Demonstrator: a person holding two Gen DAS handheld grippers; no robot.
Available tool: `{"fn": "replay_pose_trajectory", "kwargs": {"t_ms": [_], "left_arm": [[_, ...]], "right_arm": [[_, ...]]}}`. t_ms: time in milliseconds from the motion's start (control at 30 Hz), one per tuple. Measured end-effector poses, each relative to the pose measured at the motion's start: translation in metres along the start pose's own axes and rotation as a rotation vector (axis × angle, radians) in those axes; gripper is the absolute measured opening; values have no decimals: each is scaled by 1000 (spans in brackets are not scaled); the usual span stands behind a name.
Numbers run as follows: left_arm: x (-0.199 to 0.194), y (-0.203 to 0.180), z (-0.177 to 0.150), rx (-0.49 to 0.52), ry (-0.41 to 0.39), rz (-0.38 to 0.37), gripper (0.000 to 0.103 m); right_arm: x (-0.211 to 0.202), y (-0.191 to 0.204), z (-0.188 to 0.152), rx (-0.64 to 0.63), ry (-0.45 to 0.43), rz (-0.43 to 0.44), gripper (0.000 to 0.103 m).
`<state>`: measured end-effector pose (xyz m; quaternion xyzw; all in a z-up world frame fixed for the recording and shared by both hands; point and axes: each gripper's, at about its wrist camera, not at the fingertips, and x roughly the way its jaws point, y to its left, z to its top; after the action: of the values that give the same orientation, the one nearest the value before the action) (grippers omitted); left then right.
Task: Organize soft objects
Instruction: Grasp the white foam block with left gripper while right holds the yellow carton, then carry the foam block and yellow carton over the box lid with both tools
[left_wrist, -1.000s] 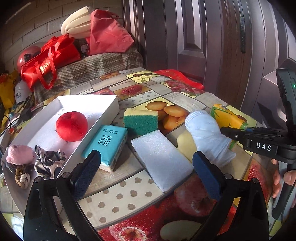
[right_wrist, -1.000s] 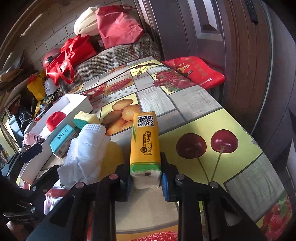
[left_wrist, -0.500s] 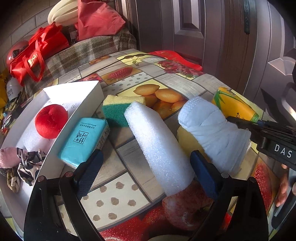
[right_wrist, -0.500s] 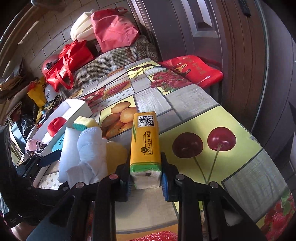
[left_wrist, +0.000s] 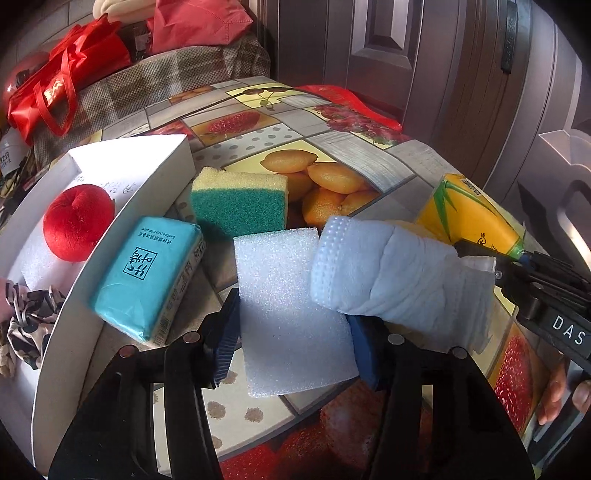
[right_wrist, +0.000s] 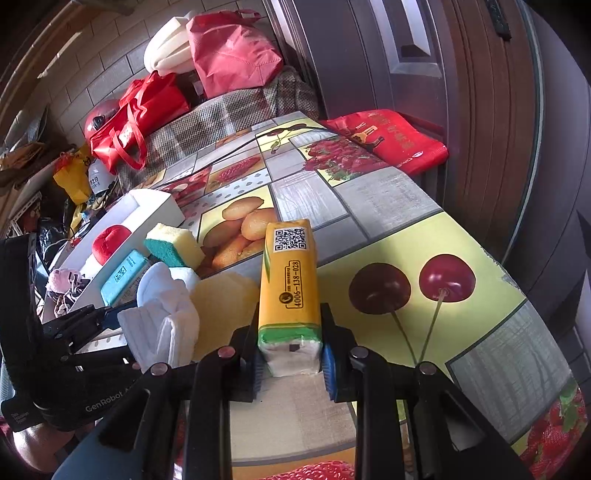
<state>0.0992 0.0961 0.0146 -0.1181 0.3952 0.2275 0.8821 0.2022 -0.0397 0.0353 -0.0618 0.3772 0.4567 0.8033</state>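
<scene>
Left hand-held gripper (left_wrist: 291, 332) is closed on the white foam block (left_wrist: 288, 306), pads pressing both long sides, near the front of the surface (left_wrist: 369, 166). Right hand-held gripper (right_wrist: 291, 354) clamps the near end of the yellow tissue pack (right_wrist: 290, 280). Rolled white cloth (left_wrist: 391, 280) lies between them, touching the foam. White box (left_wrist: 147, 155) at left holds the red plush apple (left_wrist: 77, 221).

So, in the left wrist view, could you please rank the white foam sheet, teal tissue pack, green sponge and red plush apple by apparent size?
1. White foam sheet, though it sits nearest the camera.
2. Teal tissue pack.
3. Green sponge.
4. Red plush apple.
</scene>
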Motion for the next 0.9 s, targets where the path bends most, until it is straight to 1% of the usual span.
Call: {"fn": "replay_pose_trajectory", "kwargs": {"t_ms": [67, 200, 300, 333, 433, 633, 733, 800, 900], "left_arm": [[-2, 1, -1, -5, -7, -5, 52], [-8, 14, -4, -65, -29, -25, 52], [-19, 19, -7, -84, -74, -44, 52], [-24, 19, -8, -79, -100, -50, 52], [-44, 14, -13, -48, -196, -38, 52], [-79, 3, -25, 17, -384, -9, 52], [-88, -1, -28, 41, -428, -1, 52], [-89, -1, -28, 44, -441, 0, 52], [-91, 4, -29, 24, -452, -8, 52]], "right_arm": [[0, 1, 0, -4, -3, -3, 25], [-2, 1, 0, -5, -13, -12, 25], [-5, 1, -1, -3, -30, -19, 25], [-7, 1, -1, -5, -41, -18, 25], [-17, 3, -2, -19, -97, -25, 25], [-43, 18, -9, -85, -259, -78, 25], [-49, 26, -11, -121, -309, -105, 25], [-48, 28, -11, -137, -311, -118, 25], [-47, 27, -10, -137, -313, -118, 25]]}}
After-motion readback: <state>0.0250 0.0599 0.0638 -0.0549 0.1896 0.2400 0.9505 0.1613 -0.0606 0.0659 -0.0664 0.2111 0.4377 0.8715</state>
